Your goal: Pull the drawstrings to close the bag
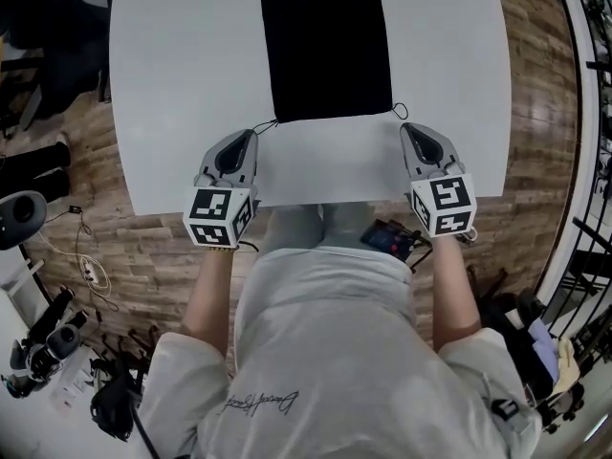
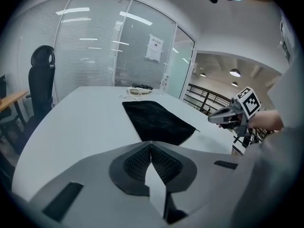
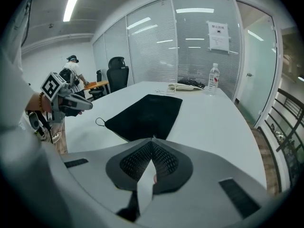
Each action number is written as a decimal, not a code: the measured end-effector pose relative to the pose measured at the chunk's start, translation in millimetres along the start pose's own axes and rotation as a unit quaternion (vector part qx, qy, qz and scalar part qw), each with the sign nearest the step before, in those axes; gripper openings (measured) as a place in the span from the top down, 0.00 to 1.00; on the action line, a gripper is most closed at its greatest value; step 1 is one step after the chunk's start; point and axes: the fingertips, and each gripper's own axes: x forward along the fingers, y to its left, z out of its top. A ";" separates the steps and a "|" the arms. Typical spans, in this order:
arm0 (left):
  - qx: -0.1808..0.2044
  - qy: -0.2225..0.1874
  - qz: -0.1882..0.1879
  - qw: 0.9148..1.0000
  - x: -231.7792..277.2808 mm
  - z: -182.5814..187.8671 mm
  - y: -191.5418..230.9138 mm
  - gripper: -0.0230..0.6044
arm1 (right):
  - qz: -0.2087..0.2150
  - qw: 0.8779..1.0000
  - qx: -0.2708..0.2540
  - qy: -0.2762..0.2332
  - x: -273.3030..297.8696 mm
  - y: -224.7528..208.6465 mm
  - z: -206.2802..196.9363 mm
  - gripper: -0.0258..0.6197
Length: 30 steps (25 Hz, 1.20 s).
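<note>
Grey left gripper: held over the near part of the white desk, pointed away from the person and downward; a marker cube is carried at its rear.
Left fingers: closed tip to tip, with nothing seen between them.
Right gripper: held over the near right part of the desk, well apart from the left gripper and angled downward in the same way.
Right fingers: pressed together on each other, with nothing gripped.
Left drawstring loop: laid on the desk at the near left corner of the bag, just beside the tip of the left gripper; whether it is touched cannot be told.
Right drawstring loop: laid on the desk at the near right corner of the bag, just beyond the tip of the right gripper; contact cannot be told here either.
Bag: black and flat, laid on the middle of the desk beyond the two grippers, its long sides running away from the person and its near edge set between the two loops.
Bottle: stood upright near the far end of the desk, close to a pale cable bundle.
Office chair: placed past the far end of the desk, in front of a glass wall with blinds.
</note>
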 end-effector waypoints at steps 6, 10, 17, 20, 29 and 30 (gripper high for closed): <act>0.000 0.009 0.002 1.000 2.8 -9.8 4.7 0.95 | -0.030 0.999 -0.021 0.022 11.1 -27.6 -10.6 0.93; -0.002 0.013 0.002 1.000 4.2 -13.5 6.7 0.95 | -0.050 0.997 -0.048 0.039 19.8 -38.9 -16.1 0.93; 0.003 0.023 0.000 1.000 7.6 -20.3 9.6 0.95 | -0.057 0.995 -0.064 0.059 33.9 -44.2 -26.3 0.92; 0.012 0.034 0.004 0.999 9.9 -26.8 10.7 0.94 | -0.053 0.994 -0.072 0.063 36.5 -43.8 -29.9 0.92; 0.042 0.066 0.003 0.997 24.5 -42.4 10.5 0.74 | -0.040 0.991 -0.102 0.074 46.7 -43.7 -35.0 0.87; 0.042 0.067 0.003 0.997 25.7 -42.9 11.0 0.73 | -0.038 0.990 -0.110 0.075 47.6 -43.3 -35.0 0.86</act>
